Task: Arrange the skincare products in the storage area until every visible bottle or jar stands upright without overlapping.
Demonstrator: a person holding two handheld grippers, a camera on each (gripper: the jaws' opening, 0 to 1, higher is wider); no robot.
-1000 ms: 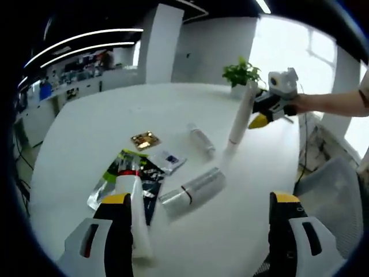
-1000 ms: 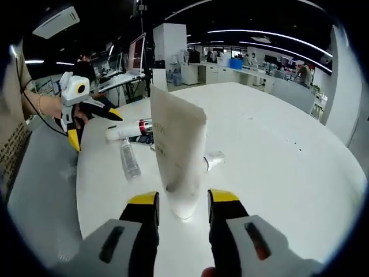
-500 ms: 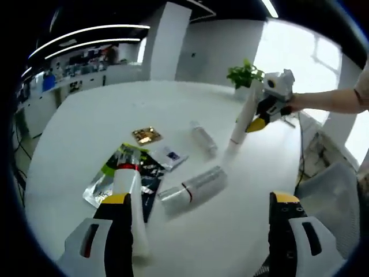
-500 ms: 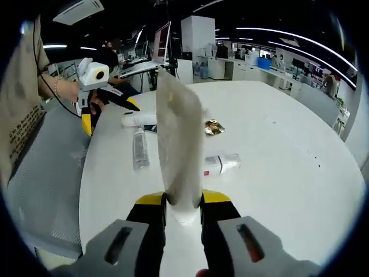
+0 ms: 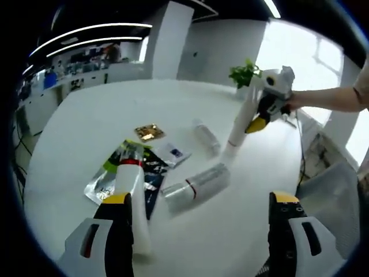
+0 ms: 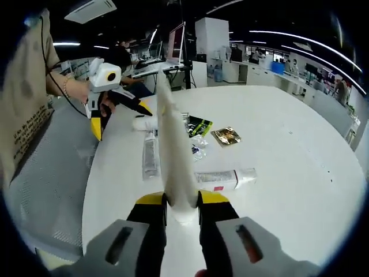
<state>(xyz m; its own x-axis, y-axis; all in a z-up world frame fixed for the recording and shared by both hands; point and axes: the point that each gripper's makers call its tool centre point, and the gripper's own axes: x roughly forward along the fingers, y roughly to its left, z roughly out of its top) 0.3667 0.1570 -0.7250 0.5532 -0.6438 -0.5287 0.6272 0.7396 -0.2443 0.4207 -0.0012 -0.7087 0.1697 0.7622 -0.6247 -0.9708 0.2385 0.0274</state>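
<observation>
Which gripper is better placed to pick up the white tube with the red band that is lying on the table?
Left. The left gripper is open with the red-banded tube beside its jaw; the right gripper is shut on the white tube.

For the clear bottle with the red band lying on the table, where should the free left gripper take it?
Probably across the middle of the clear bottle, coming down from above. It lies flat on the white table, its round body bare, with the open left gripper just short of it.

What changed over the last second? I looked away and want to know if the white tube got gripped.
Yes: the right gripper closed its jaws on the upright white tube, shown broadside earlier, edge-on now. The left gripper stayed open; the clear bottles and sachets kept lying on the table.
</observation>
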